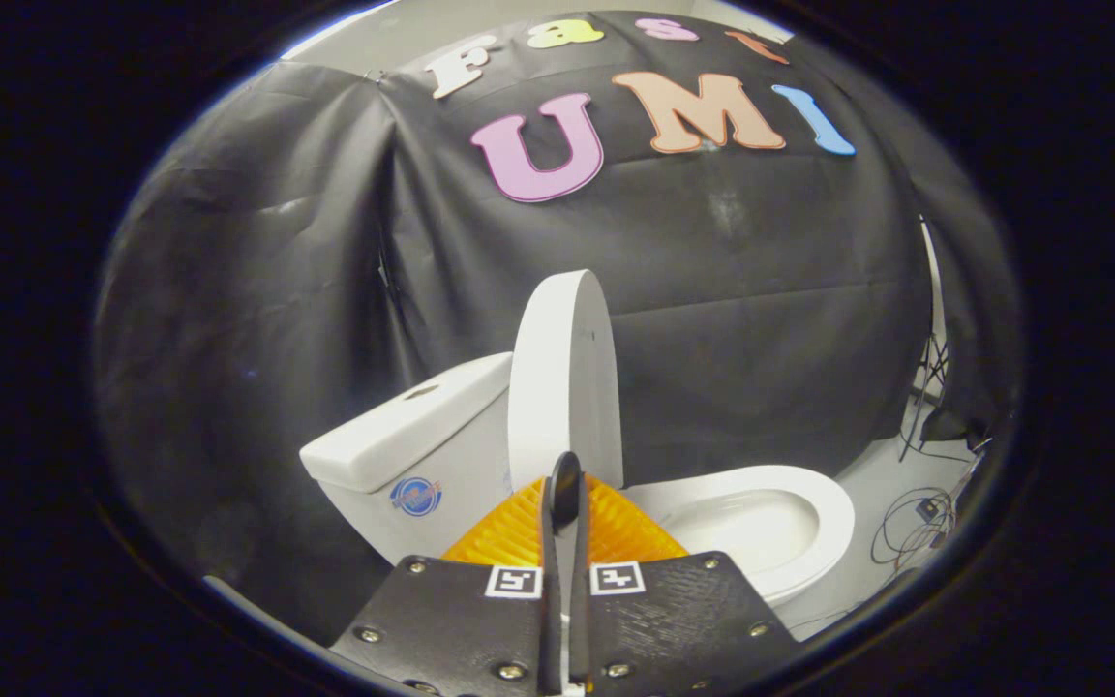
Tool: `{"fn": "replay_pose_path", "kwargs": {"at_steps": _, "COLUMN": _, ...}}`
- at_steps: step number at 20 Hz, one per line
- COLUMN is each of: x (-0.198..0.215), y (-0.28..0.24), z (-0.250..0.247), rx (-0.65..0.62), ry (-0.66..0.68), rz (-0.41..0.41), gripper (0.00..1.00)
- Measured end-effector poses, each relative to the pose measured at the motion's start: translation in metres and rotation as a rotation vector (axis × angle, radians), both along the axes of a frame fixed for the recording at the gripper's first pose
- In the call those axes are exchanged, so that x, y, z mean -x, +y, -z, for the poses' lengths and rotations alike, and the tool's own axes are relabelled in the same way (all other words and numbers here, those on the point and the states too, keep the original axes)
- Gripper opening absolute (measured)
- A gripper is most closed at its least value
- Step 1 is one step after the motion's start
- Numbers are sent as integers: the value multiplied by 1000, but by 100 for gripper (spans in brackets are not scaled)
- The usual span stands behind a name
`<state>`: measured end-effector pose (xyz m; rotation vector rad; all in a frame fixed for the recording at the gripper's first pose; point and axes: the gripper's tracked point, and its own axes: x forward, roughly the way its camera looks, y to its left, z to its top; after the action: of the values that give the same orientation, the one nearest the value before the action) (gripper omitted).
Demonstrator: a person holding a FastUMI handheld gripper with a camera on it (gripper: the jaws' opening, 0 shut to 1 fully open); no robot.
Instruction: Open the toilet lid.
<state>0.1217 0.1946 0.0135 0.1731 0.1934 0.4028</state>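
The black cloth wall [761, 319] hangs behind a white toilet [480, 465]. Its cistern [403, 436] sits at the back, a round blue sticker [416, 497] on its side. The toilet lid [562, 378] stands raised, almost upright, leaning towards the cistern. The seat rim [833, 518] and bowl lie uncovered. The gripper [565, 503] has its fingers pressed together, nothing between them, tips just before the lid's lower edge. Cables [916, 523] lie on the pale floor [882, 465] beyond the bowl.
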Motion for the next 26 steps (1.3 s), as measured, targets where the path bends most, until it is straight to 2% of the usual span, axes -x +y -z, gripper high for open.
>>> {"fn": "replay_pose_path", "kwargs": {"at_steps": 11, "x": 5, "y": 14, "z": 2, "rx": 39, "ry": -30, "rz": -52, "gripper": 4}}
{"fn": "replay_pose_path", "kwargs": {"at_steps": 20, "x": -4, "y": 17, "z": 4, "rx": 144, "ry": -126, "rz": -59, "gripper": 5}}
{"fn": "replay_pose_path", "kwargs": {"at_steps": 26, "x": -4, "y": 21, "z": 3, "rx": 126, "ry": -134, "rz": -63, "gripper": 5}}
